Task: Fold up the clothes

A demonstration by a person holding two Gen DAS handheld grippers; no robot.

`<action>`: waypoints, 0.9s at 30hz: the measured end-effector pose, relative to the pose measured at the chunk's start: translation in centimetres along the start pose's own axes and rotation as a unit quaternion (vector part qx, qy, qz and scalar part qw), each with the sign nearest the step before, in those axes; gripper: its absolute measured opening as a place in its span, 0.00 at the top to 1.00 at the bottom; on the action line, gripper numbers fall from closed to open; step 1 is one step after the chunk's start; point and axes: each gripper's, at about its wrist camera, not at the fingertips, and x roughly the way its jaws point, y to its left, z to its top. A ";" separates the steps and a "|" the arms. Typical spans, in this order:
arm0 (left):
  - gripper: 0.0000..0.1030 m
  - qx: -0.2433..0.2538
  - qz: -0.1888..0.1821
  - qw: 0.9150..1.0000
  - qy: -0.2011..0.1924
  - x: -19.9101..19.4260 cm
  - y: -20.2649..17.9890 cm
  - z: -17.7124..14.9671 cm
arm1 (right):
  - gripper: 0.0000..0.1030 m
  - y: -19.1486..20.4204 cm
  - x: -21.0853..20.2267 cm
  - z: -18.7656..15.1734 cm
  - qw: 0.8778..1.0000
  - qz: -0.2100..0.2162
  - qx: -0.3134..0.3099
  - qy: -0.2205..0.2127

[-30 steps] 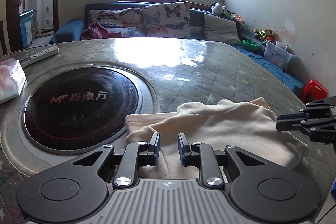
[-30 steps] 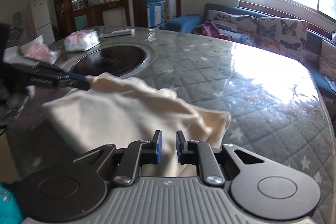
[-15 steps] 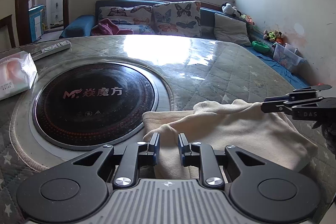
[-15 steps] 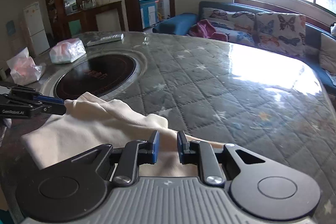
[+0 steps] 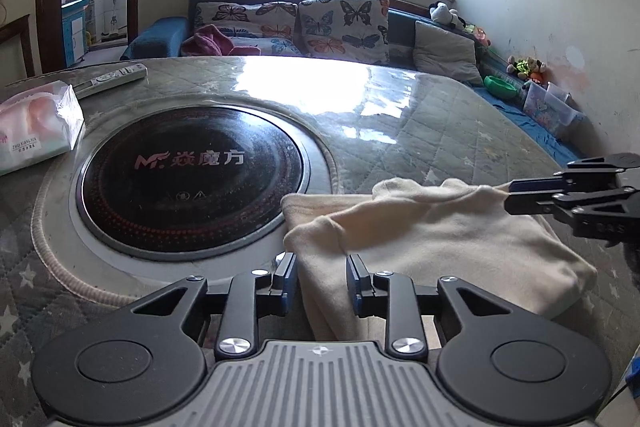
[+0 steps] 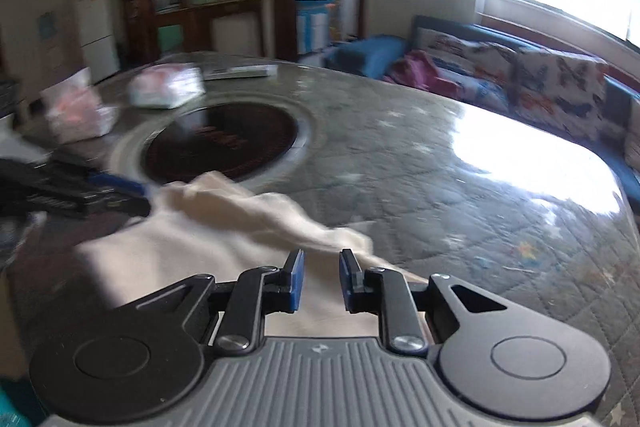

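A cream garment point(image 5: 432, 231) lies folded on the quilted round table, right of the black hot plate point(image 5: 192, 179). My left gripper point(image 5: 321, 281) is open, its jaws either side of the garment's near left edge. My right gripper point(image 6: 320, 281) is open too, over the garment's right end point(image 6: 224, 227). In the left wrist view the right gripper point(image 5: 560, 195) sits at the garment's far right corner. In the right wrist view, which is blurred, the left gripper point(image 6: 80, 191) is at the garment's left corner.
A tissue pack point(image 5: 34, 131) and a remote control point(image 5: 116, 77) lie left of the hot plate. A second plastic pack point(image 6: 76, 107) sits at the table's far left. A sofa with butterfly cushions point(image 5: 344, 23) stands behind the table point(image 5: 420, 107).
Both grippers' jaws have opened wider and let the cloth go. The garment has settled lower on the table. The right wrist view has swung and blurred.
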 end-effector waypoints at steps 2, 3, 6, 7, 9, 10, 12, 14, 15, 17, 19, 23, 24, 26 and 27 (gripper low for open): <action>0.72 0.004 0.007 1.000 0.005 0.3 0.0 -0.3 | 0.81 1.4 -0.6 -0.1 1.000 0.019 -0.022 -0.001; 0.71 0.004 0.010 1.000 0.007 0.4 0.1 -0.4 | 0.81 2.3 -0.9 -0.2 0.999 0.030 -0.035 -0.001; 0.71 0.001 0.006 1.000 0.002 -0.2 0.1 -0.5 | 0.80 4.3 -1.2 -0.4 0.996 0.056 -0.064 0.002; 0.71 -0.001 0.003 1.000 -0.002 -0.6 0.1 -0.4 | 0.80 5.1 -1.3 -0.4 0.995 0.066 -0.076 0.002; 0.71 -0.005 -0.004 1.000 -0.011 -1.4 0.1 -0.3 | 0.80 6.2 -1.4 -0.4 0.992 0.079 -0.094 0.001; 0.71 -0.002 -0.008 1.000 -0.011 -1.8 -0.1 -0.4 | 0.80 6.8 -1.4 -0.4 0.991 0.085 -0.103 0.001; 0.71 0.008 -0.012 1.000 -0.007 -2.3 -0.6 -0.8 | 0.81 7.6 -1.1 -0.4 0.989 0.099 -0.113 0.003; 0.71 0.021 -0.013 1.000 0.001 -2.4 -1.0 -1.5 | 0.81 8.4 -0.6 -0.5 0.987 0.106 -0.120 0.007; 0.71 0.028 -0.009 1.000 0.007 -2.3 -1.2 -1.9 | 0.81 8.7 -0.2 -0.6 0.986 0.109 -0.122 0.008; 0.71 0.033 -0.004 0.999 0.013 -1.9 -1.2 -2.5 | 0.81 9.3 0.4 -0.7 0.985 0.114 -0.125 0.014; 0.69 0.031 -0.003 0.999 0.013 -1.8 -1.1 -2.9 | 0.81 9.7 1.1 -0.9 0.985 0.120 -0.125 0.021; 0.67 0.024 -0.005 1.000 0.014 -1.9 -0.7 -2.4 | 0.81 10.2 1.4 -1.2 0.984 0.116 -0.132 0.034; 0.65 0.023 -0.003 1.000 0.014 -2.0 -0.7 -2.3 | 0.81 10.2 1.3 -1.2 0.984 0.115 -0.134 0.033; 0.59 0.017 0.001 1.000 0.014 -2.1 -0.5 -1.9 | 0.81 10.4 0.9 -0.9 0.983 0.116 -0.137 0.027; 0.57 0.012 0.002 1.000 0.013 -2.2 -0.4 -1.8 | 0.81 10.5 0.7 -0.8 0.983 0.117 -0.138 0.025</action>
